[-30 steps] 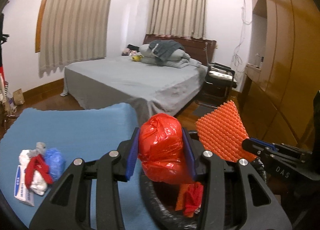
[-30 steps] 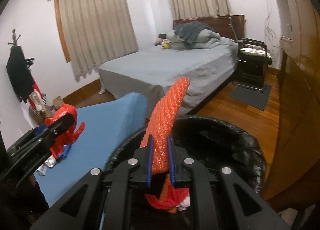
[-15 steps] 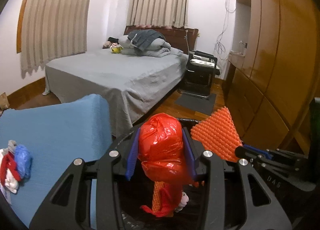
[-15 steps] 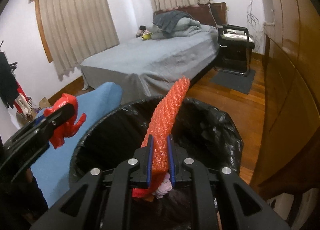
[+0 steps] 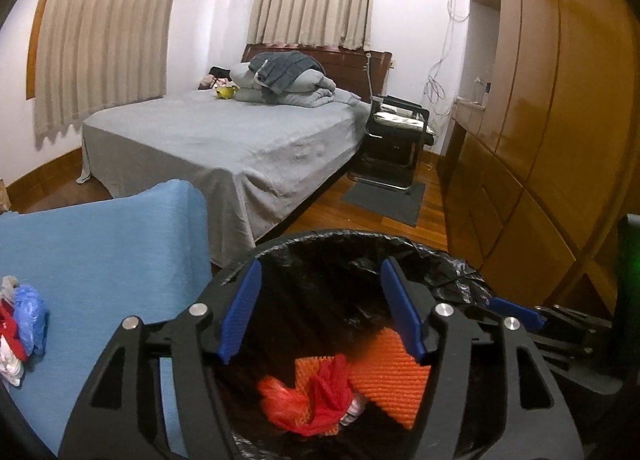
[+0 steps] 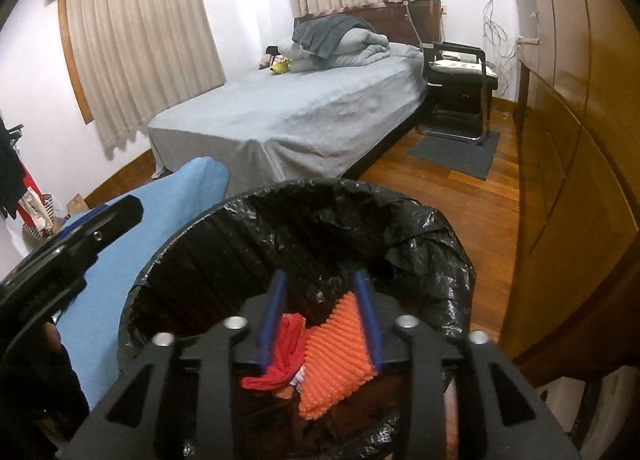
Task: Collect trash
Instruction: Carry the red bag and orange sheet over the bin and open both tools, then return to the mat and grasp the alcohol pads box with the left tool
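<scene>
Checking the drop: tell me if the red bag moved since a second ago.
Yes. The red bag left the left gripper and dropped down into the black-lined bin.

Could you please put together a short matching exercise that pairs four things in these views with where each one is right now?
Things:
1. crumpled red plastic bag
2. orange ridged foam sheet
3. small pile of blue, red and white scraps
4. folded grey quilt

Places:
A. at the head of the bed
B. on the blue cloth-covered surface
C. in the black-lined bin, seen between the left tool's open fingers
D. in the bin, seen between the right tool's open fingers

Pairs: 1-C, 2-D, 3-B, 4-A
</scene>
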The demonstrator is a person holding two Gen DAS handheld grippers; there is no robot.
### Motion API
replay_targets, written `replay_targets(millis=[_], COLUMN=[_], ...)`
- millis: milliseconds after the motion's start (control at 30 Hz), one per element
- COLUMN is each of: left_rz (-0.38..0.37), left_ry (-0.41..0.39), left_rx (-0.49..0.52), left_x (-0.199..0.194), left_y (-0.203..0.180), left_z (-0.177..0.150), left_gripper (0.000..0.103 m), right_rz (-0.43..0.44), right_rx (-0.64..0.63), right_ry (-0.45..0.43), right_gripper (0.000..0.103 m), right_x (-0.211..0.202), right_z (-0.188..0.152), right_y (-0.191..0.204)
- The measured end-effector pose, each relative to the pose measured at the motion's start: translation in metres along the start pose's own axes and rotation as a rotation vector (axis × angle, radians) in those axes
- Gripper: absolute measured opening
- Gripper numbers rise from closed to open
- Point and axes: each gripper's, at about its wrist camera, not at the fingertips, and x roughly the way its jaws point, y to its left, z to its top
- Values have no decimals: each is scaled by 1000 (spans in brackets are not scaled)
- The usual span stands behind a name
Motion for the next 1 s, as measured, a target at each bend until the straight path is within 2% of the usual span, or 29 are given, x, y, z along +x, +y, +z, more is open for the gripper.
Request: replay_targets(millis=[67, 133, 233, 333, 467, 600, 1000], left_rz=[17, 35, 61, 98, 159, 225, 446], left_ry=[-16, -29, -47, -63, -76, -80, -83], left_rx=[-6, -13, -21, -26, -41, -72, -151], left_x=[-5, -11, -21, -34, -51, -67, -124], left_y=[6, 12, 22, 36, 63, 93, 192], left_z=[2, 4, 8, 9, 10, 8, -12], left_gripper=[71, 75, 79, 81, 86, 86, 86], right_rz=[-2, -10, -2, 18, 56, 106, 263], right_rx=[-6, -15, -24, -35, -51, -63, -213], right_ry=[-9, -31, -60, -76, -86, -88, -94], right_gripper=[55, 76, 89, 94, 97, 97, 97], right_x=[-3, -7, -12, -15, -15, -8, 7], right_z=[1, 2, 4, 8, 8, 7, -10], right_y=[4, 10, 21, 33, 58, 91, 203])
